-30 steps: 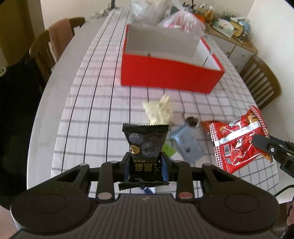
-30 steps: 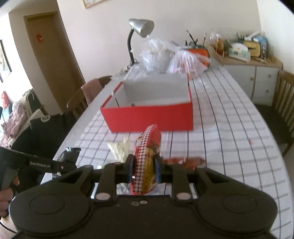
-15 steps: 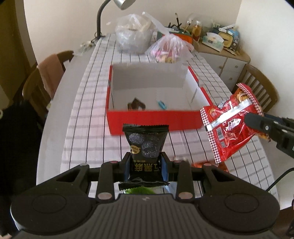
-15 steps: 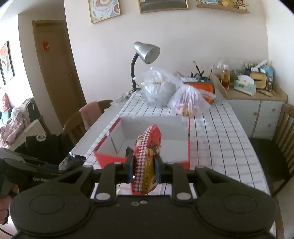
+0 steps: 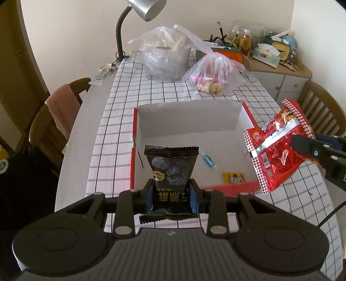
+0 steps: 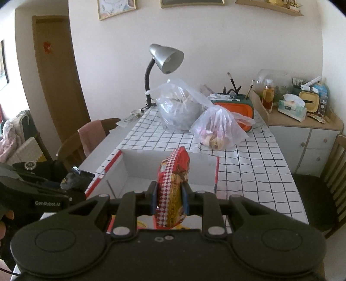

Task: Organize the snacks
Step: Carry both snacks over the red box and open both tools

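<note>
my left claw (image 5: 171,195) is clamped on a black snack packet (image 5: 170,170), which stands upright between the fingers with its crimped top edge up. it hangs in the air over the near left part of the red box (image 5: 132,164), an open carton with white inner walls sitting on the counter (image 5: 121,108) under a black-and-white checked cloth. my right claw (image 6: 169,198) is closed on a red snack bag (image 6: 174,183) with a checkered border, gripped edge-on so i see mostly its seam; from the left camera the same bag (image 5: 279,151) hangs above the box's right side. inside the box i can see a small blue wrapped candy (image 5: 208,160) on the floor and a small yellow packet (image 5: 233,177) near the front wall. behind the box are two clear plastic bags (image 5: 216,71), one large and one smaller, and a silver desk lamp (image 5: 144,8) at the far end. a chair (image 5: 62,106) with pink cloth on it stands left of the counter.
</note>
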A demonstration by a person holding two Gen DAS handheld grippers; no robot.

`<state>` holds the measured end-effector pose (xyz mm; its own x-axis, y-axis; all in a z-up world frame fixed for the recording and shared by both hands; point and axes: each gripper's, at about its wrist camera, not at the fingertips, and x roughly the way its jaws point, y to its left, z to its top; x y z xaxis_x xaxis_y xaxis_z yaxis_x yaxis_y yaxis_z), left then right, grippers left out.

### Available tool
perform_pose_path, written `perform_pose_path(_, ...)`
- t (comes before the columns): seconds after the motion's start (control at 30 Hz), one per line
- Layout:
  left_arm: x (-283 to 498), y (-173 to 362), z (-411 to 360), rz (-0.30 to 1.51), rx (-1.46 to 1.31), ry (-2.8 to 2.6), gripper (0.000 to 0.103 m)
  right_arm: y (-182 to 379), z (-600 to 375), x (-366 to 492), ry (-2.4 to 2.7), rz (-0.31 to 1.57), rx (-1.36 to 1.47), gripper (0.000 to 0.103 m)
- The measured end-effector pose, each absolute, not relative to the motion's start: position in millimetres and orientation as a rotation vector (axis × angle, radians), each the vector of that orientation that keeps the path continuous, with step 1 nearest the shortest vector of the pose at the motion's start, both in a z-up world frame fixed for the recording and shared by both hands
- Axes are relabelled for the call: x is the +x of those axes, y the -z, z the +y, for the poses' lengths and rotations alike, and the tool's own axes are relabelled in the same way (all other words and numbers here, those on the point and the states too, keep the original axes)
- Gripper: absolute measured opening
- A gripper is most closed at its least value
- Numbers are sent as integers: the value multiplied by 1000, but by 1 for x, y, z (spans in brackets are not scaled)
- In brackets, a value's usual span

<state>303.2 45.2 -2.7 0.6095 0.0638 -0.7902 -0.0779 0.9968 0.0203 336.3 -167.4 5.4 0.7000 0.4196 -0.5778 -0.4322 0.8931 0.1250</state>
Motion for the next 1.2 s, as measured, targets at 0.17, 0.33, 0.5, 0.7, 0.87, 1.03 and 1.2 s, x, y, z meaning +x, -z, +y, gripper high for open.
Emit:
perform_pose_path(0.17, 335, 12, 46, 933, -10, -94, 32, 7, -164, 369, -465, 663, -15, 21)
perform_pose_path(0.33, 364, 24, 48, 958, -17, -109, 32, 20, -159, 396, -469, 687, -27, 21)
perform_pose_path(0.5, 389, 39, 49, 987, -19, -119, 32, 36, -153, 417, -472, 721, -38, 21)
perform_pose_path(0.7, 413, 60, 54, 1036, -49, -128, 32, 57, -141, 437, -483, 768, -49, 21)
perform_pose_path(0.87, 427, 79, 57, 1080, -48, -133, 32, 73, -134, 452, -483, 801, -42, 21)
perform_pose_path(1.03, 434, 93, 59, 1109, -50, -140, 32, 86, -134, 459, -481, 831, -19, 21)
perform_pose_path(1.2, 438, 103, 61, 1146, -54, -142, 32, 98, -138, 460, -478, 877, -13, 22)
